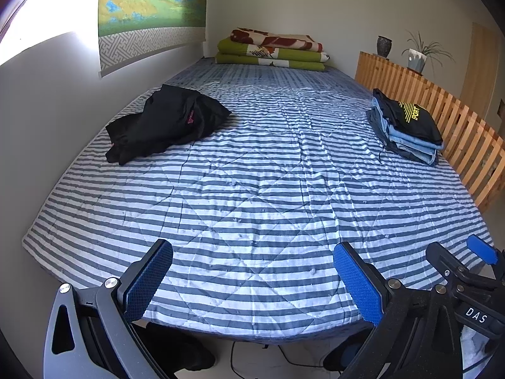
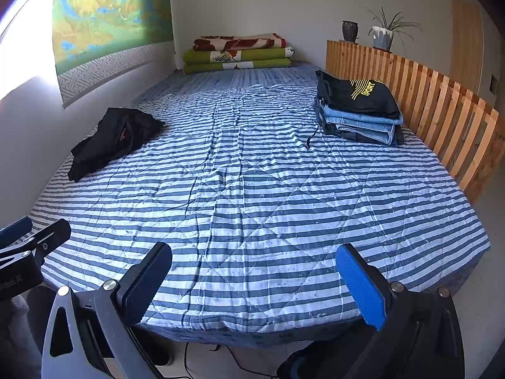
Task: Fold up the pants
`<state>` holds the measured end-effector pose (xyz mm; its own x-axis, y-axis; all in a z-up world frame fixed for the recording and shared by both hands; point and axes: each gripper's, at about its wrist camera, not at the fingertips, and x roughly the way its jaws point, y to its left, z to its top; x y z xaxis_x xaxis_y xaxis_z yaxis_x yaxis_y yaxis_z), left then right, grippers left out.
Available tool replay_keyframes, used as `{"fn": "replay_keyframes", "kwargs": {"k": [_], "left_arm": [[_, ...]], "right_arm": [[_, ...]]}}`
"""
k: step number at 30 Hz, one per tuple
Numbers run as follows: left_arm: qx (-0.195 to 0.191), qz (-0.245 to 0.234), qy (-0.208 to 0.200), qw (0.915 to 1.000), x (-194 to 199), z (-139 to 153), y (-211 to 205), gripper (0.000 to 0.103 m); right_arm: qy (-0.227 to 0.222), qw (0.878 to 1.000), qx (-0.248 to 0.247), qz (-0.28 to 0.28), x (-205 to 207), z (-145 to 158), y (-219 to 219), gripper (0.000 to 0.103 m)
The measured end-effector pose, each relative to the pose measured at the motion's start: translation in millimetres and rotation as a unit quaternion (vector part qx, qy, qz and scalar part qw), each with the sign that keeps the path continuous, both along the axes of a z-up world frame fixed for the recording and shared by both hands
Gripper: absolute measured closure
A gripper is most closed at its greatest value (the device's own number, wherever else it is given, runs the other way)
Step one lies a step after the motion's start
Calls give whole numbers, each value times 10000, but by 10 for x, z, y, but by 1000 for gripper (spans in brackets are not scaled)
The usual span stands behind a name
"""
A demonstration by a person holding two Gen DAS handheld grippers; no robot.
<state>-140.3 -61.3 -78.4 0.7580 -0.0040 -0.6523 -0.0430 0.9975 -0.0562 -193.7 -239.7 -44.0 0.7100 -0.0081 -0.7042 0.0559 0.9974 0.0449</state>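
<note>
My crumpled black fabric pants point(image 1: 164, 121) lie ahead-left on the striped quilted bed point(image 1: 268, 195), nearer my left tool point(image 1: 252, 281); both it and the right tool point(image 2: 254, 281) gape empty.

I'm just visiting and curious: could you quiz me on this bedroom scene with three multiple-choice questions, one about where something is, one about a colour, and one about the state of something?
1. Where do the crumpled black pants lie on the striped bed?
A. by the wall side
B. on the folded stack
C. on the floor

2. What colour is the "SPORT" print on top of the folded stack?
A. red
B. yellow
C. white

3. How do the left hand-held gripper and right hand-held gripper stand?
A. both shut on cloth
B. one holds pants
C. both open, holding nothing

Answers: 1 A, the pants sit near the wall with the hanging picture; 2 B, the lettering shows yellow on black; 3 C, wide gaps show between the fingers, only bedding beyond.
</note>
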Motion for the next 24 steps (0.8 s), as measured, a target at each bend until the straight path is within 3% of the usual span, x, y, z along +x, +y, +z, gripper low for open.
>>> {"fn": "replay_keyframes", "kwargs": {"k": [24], "left_arm": [[-56, 19, 118, 9999, 87, -90, 66, 0]], "right_arm": [[89, 9998, 9, -164, 64, -78, -39, 1]]}}
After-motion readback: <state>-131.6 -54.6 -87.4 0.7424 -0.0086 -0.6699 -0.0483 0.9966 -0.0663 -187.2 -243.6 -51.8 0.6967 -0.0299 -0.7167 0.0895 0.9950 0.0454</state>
